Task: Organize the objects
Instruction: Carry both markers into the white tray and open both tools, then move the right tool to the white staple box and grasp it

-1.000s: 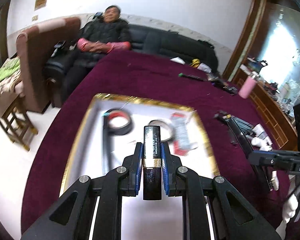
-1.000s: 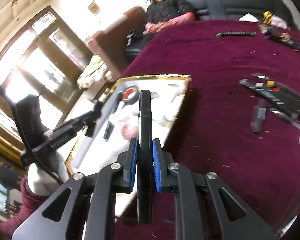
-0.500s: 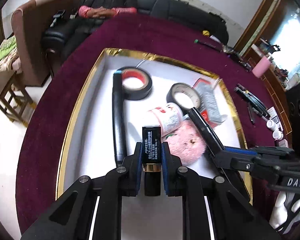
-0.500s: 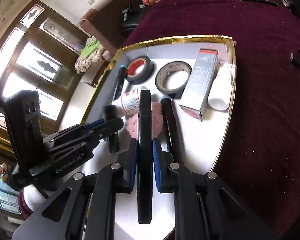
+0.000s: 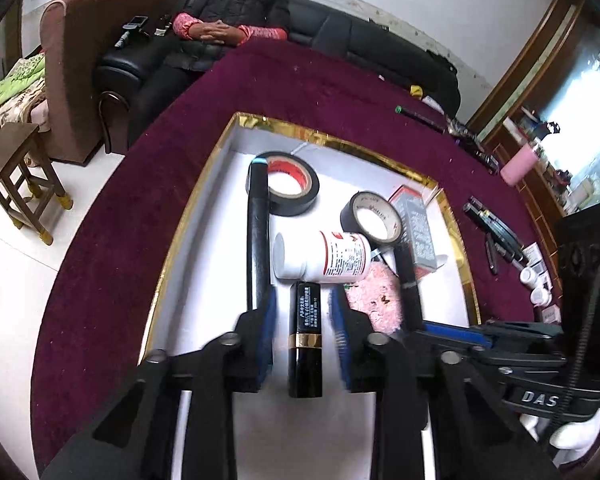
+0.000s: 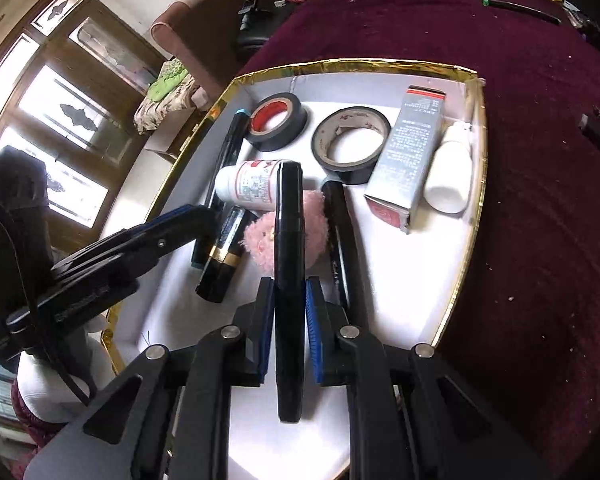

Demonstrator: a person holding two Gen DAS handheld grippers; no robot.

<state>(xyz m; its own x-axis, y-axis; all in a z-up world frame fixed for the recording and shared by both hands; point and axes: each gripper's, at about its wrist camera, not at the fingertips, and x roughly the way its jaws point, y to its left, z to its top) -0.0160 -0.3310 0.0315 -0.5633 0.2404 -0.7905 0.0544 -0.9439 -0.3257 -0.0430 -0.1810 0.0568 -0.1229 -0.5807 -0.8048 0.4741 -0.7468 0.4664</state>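
- The left gripper [image 5: 304, 312] has just been opening its jaws: blue pads now stand clear on both sides of the black lipstick tube [image 5: 305, 336], which lies between them in the gold-rimmed tray [image 5: 188, 216], its far end just short of the white pill bottle [image 5: 322, 258].
- The right gripper [image 6: 290, 300] is clamped on a long black pen [image 6: 288, 276], holding it low over the tray above the pink fluffy ball [image 6: 300, 232].
- Risk one, as I read it: the lipstick is round and freshly let go, so a pad brushing it on the way out could roll it against the long black marker [image 5: 257, 236] beside it.
- Risk two: the pen hangs over the ball, not over bare tray floor. Released there, it would likely land on the soft ball and tip sideways onto the second black pen [image 6: 340, 240] next to it.
- Risk three: the two grippers work close together over one crowded tray, and a careless retreat could knock them into each other.
- The right wrist view gives what the left cannot: the grey carton [image 6: 412, 152] full length and a white bottle [image 6: 450, 176] against the tray's right wall.
- The left wrist view alone shows the clear gap between pads and lipstick, plus a person seated on the sofa [image 5: 228, 28].
- Both views show the red-cored tape roll [image 5: 292, 188] and the second tape roll [image 5: 374, 220].
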